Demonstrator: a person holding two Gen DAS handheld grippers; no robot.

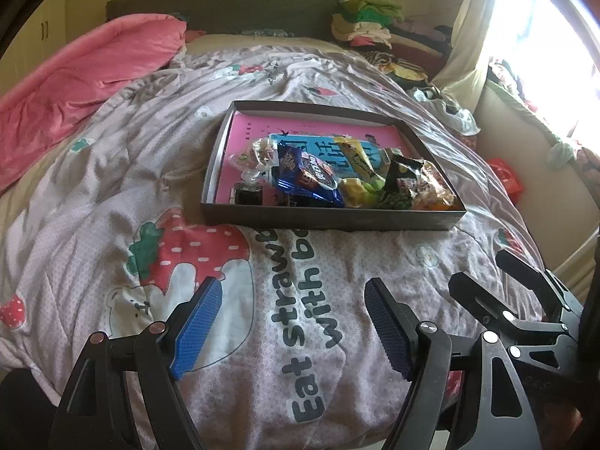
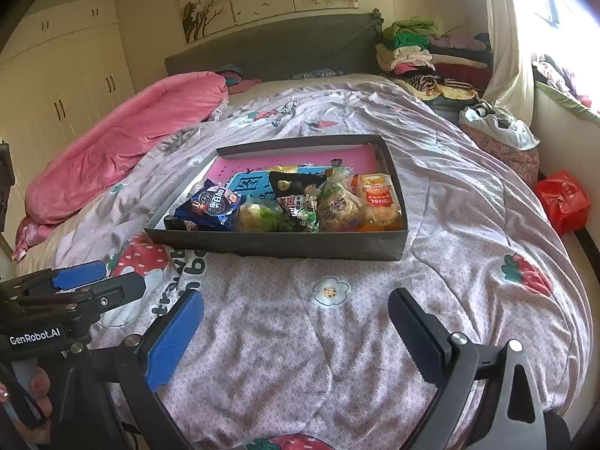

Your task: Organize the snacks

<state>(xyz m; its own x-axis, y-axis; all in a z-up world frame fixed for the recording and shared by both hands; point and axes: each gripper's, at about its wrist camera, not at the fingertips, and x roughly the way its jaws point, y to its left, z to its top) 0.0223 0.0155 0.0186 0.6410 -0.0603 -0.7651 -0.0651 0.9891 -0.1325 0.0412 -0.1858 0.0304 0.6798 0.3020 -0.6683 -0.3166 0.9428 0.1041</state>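
Note:
A shallow dark box (image 1: 333, 221) (image 2: 277, 243) with a pink lining lies on the bed and holds several snack packets. Among them are a blue cookie pack (image 1: 305, 176) (image 2: 212, 206), a black packet (image 1: 403, 172) (image 2: 290, 183), a yellow-green packet (image 1: 358, 189) (image 2: 258, 217) and an orange bag (image 1: 431, 193) (image 2: 378, 198). My left gripper (image 1: 292, 322) hovers open over the quilt in front of the box, nothing between its blue pads. My right gripper (image 2: 296, 332) is open too, empty, and also short of the box. Each gripper shows at the edge of the other's view.
The bed is covered by a strawberry-print quilt (image 2: 337, 337). A pink duvet (image 1: 75, 82) is bunched at the left. Folded clothes (image 2: 408, 48) are piled at the headboard's right. A white bag (image 2: 495, 123) and a red bag (image 2: 562, 200) lie by the window side.

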